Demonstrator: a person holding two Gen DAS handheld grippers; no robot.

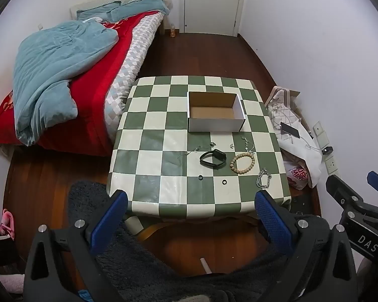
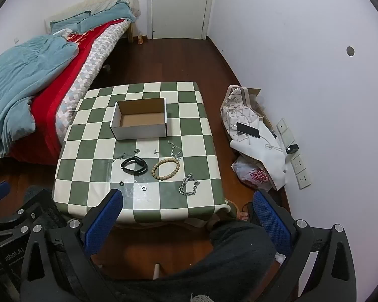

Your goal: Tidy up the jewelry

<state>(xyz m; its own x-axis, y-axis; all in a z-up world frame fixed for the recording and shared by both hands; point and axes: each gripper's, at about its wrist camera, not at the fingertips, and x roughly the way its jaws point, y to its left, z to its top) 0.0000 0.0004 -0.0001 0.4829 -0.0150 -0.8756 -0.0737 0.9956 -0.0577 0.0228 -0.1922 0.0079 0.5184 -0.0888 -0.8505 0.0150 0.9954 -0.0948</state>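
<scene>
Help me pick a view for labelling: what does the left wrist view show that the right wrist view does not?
Only the left wrist view shows a pink item on the floor at its left edge. Only the right wrist view shows a bare foot beside the table. Both show the checked table, the empty cardboard box, the black watch, the bead bracelet, the silver chain and both open grippers.

Green-and-cream checked table (image 1: 148,115) — white box (image 1: 215,124), black band (image 1: 213,158), red bedspread (image 1: 93,93).
</scene>
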